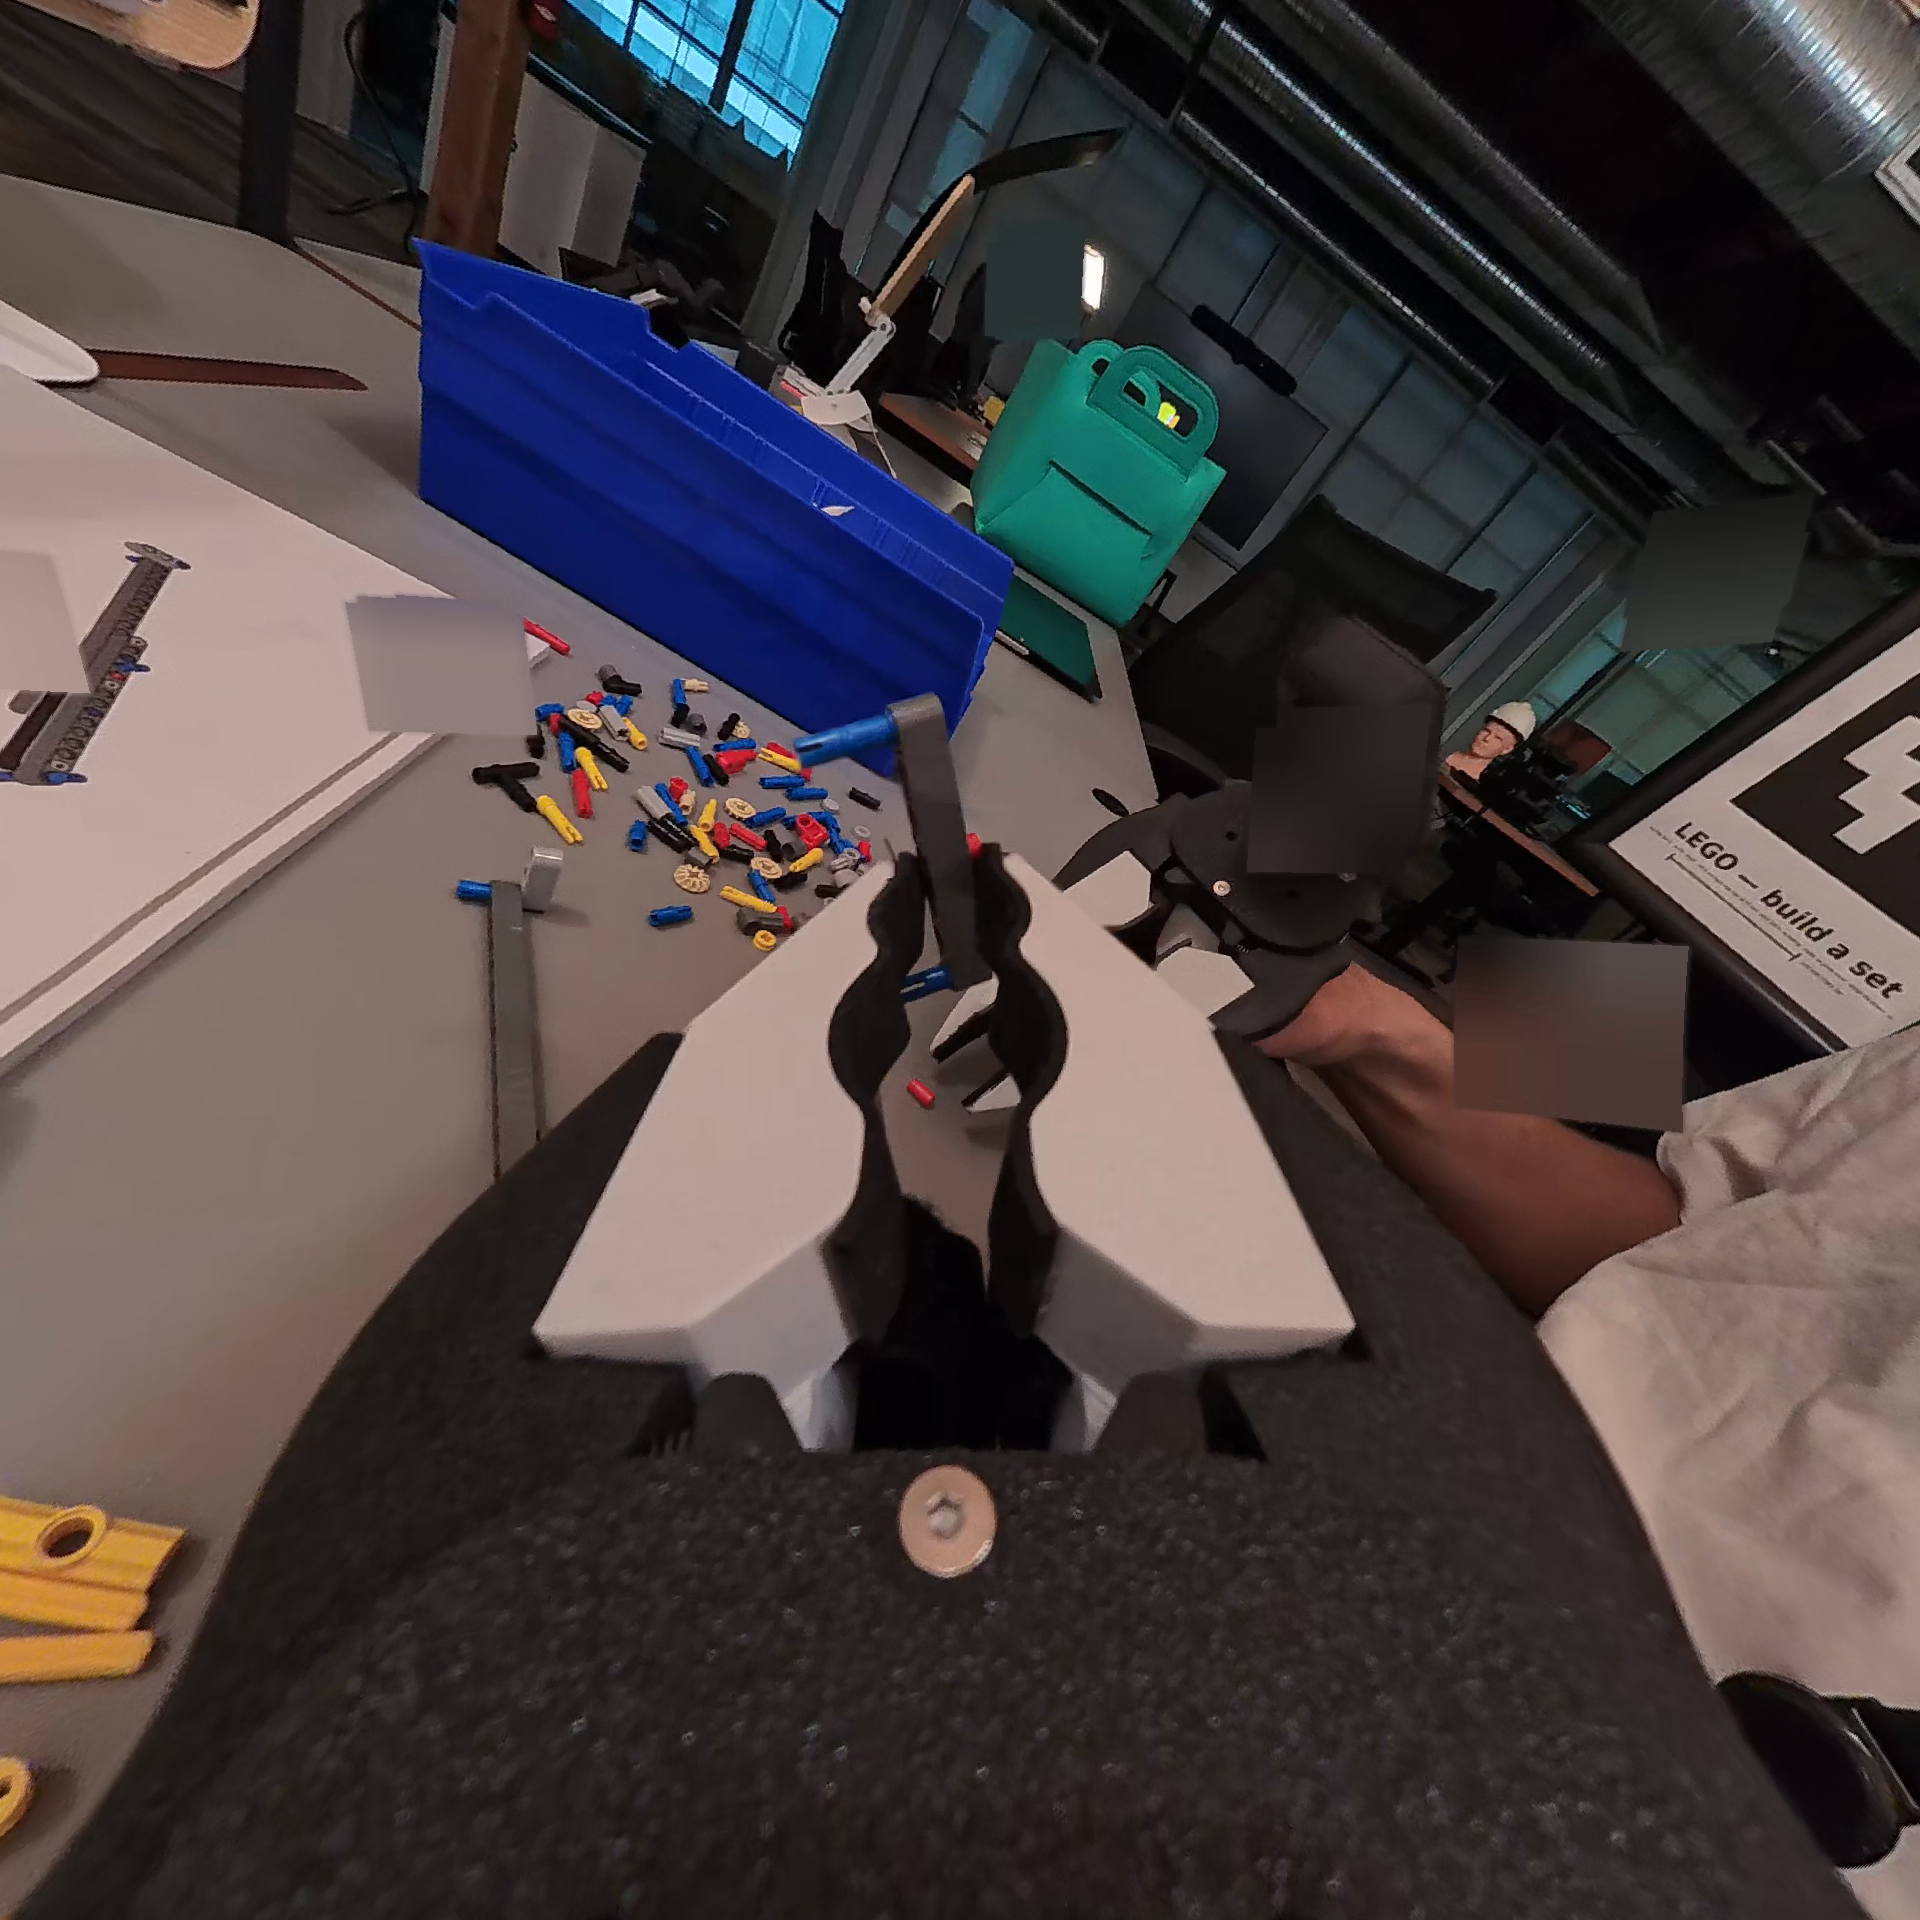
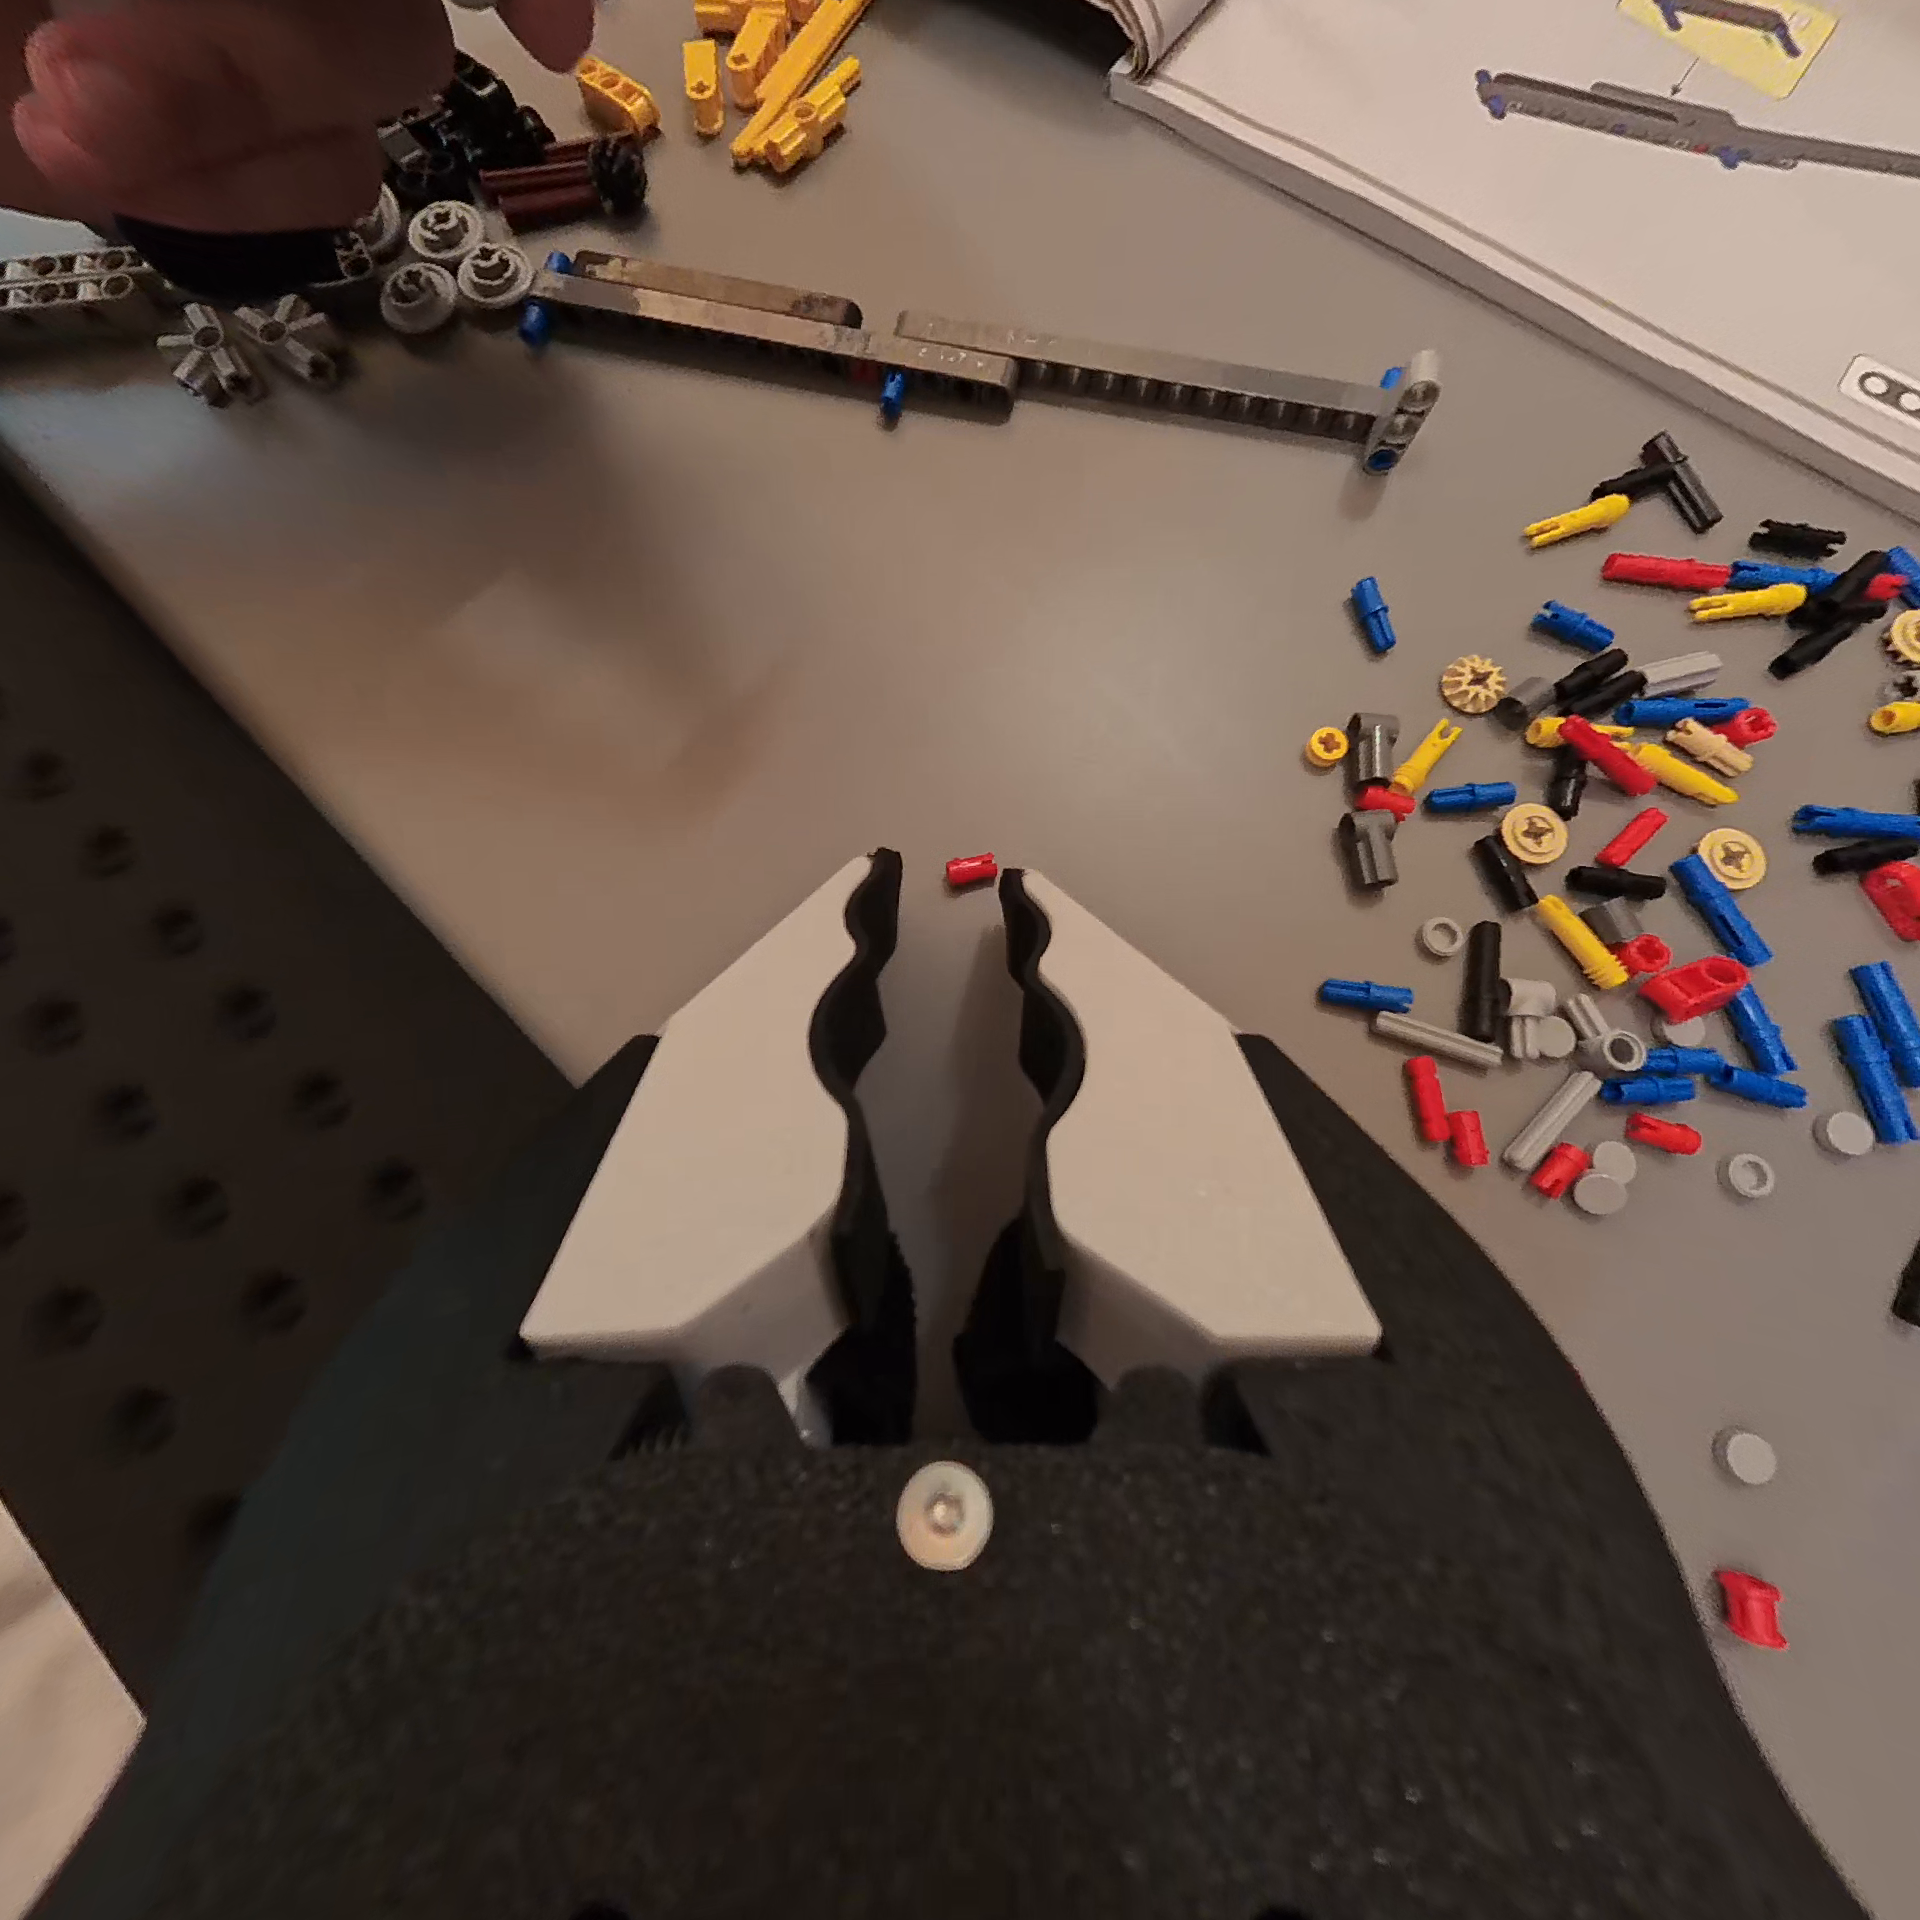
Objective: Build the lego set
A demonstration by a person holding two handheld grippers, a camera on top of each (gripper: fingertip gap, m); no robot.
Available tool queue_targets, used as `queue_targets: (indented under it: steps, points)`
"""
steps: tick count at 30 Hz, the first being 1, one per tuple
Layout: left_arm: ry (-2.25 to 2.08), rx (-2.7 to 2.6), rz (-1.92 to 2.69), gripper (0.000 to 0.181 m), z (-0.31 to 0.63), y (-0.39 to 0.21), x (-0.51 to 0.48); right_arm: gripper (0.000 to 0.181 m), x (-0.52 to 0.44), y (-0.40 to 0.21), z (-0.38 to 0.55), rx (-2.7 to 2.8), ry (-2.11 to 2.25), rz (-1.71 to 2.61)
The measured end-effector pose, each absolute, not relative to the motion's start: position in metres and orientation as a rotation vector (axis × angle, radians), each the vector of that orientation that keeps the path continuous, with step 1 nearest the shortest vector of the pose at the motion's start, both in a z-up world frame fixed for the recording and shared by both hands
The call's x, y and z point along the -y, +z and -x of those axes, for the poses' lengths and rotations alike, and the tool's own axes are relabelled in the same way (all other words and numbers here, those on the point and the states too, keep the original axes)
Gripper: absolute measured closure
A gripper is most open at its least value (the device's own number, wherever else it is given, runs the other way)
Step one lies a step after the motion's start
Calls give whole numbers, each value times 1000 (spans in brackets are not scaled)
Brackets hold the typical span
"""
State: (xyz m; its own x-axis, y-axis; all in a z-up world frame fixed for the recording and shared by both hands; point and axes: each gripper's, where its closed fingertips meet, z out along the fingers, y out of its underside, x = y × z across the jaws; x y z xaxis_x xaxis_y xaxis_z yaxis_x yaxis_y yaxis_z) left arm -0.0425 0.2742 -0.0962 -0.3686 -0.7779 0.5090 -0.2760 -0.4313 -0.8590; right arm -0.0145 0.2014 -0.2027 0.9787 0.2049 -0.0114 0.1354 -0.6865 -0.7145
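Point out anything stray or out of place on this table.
One small red pin lies alone on the grey table, just ahead of the open right tongs, apart from the loose pile of pins. Otherwise nothing stands out.

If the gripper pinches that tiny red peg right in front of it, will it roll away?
Probably it could. The red peg looks round like a little tube lying on its side on the smooth grey table, so a nudge may roll it. It seems very light, and the right gripper, open, might flick it.

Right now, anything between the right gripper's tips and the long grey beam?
In the right wrist view, only a small red pin just ahead of the open right gripper; beyond it, bare grey table up to the long grey beam.
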Motion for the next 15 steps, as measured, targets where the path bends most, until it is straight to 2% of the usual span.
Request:
queue_targets:
  steps: [15]
  points:
    - [-1892,-1371,1472,173,45,-89,-277,165,-201,-206,15,247,111,2360]
